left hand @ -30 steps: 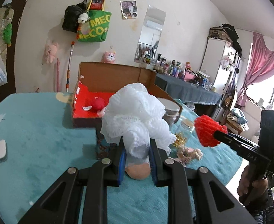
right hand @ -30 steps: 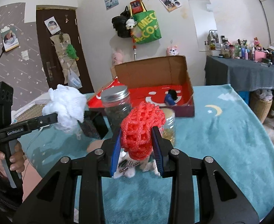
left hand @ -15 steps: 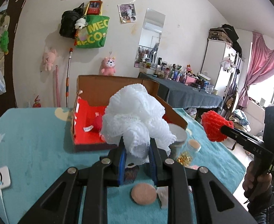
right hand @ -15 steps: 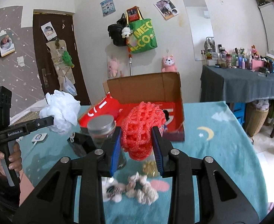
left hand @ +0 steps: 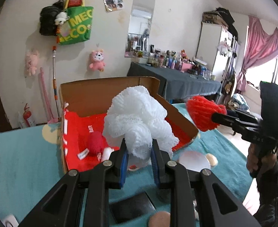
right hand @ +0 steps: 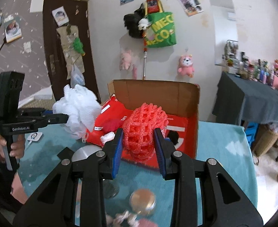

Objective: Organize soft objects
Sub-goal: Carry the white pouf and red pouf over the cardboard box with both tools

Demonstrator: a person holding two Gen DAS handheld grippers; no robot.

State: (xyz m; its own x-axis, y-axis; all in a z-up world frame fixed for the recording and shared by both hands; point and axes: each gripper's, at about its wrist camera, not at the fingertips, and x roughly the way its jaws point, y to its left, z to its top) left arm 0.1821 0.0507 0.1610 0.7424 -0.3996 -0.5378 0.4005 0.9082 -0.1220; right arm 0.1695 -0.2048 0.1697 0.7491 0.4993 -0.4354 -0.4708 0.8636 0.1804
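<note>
My left gripper (left hand: 139,157) is shut on a white mesh bath puff (left hand: 137,121), held above the front edge of an open cardboard box (left hand: 108,92) with a red lining. My right gripper (right hand: 139,147) is shut on a red foam net (right hand: 144,126), held just before the same box (right hand: 157,92). The white puff (right hand: 78,109) shows at the left of the right wrist view; the red net (left hand: 203,113) shows at the right of the left wrist view. A red plush ball (left hand: 95,143) lies inside the box.
The box stands on a teal tablecloth (left hand: 21,155). Jars with metal lids (right hand: 86,155), a round pink pad (left hand: 159,219), a dark flat object (left hand: 133,208) and a fluffy scrunchie (right hand: 123,217) lie below the grippers. A white device (right hand: 33,136) lies left. A dark dresser (right hand: 252,102) stands at the right.
Both grippers have risen and moved forward toward the box, each still holding its object. The box now looks closer and the jars have dropped below the fingers.
</note>
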